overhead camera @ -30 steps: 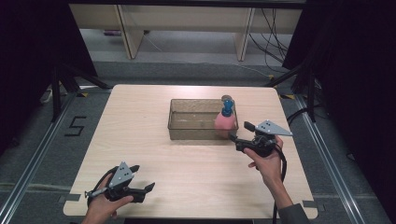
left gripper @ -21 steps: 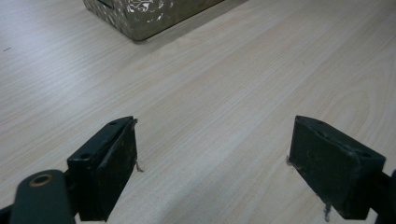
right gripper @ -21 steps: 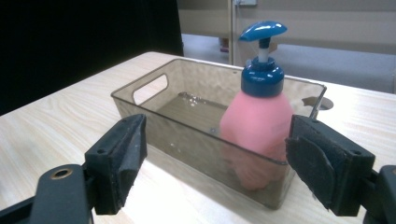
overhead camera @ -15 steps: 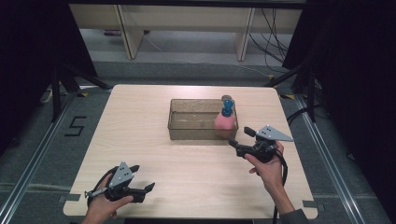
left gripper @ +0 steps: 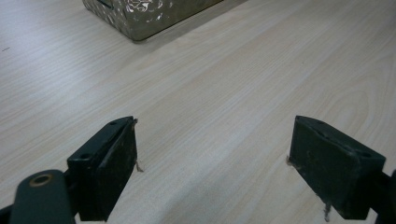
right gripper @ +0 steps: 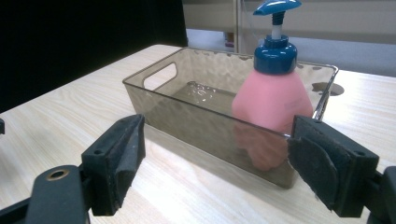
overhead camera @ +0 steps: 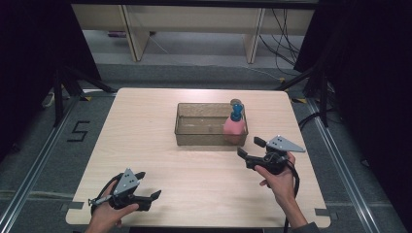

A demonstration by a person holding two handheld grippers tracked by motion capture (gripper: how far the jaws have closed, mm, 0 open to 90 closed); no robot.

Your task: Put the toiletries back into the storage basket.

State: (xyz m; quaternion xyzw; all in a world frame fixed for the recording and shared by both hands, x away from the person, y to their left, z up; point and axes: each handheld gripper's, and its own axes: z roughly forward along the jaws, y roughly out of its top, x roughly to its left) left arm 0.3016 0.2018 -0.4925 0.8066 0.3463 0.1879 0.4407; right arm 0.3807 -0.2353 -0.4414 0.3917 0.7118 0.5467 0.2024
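Note:
A pink pump bottle (overhead camera: 234,127) with a blue cap stands upright in the right end of a clear brownish bin (overhead camera: 199,131) at the table's middle. My right gripper (overhead camera: 250,147) hovers just in front of the bin's right corner, open and empty. Its jaws have just been opening a little further, with nothing between them. In the right gripper view the bottle (right gripper: 271,98) stands inside the bin (right gripper: 187,116), a short way beyond my right gripper (right gripper: 217,158). My left gripper (overhead camera: 148,185) rests near the front left edge, open, with bare wood between the jaws of my left gripper (left gripper: 212,163).
The light wooden table (overhead camera: 145,145) has open room left of the bin and along the front. Dark curtains flank the table. Stand legs and cables lie on the floor behind and to the right. A corner of the bin (left gripper: 140,18) shows far ahead in the left gripper view.
My right gripper has drawn back slightly from the bin toward the table's near edge. The left gripper and the bottle have stayed put.

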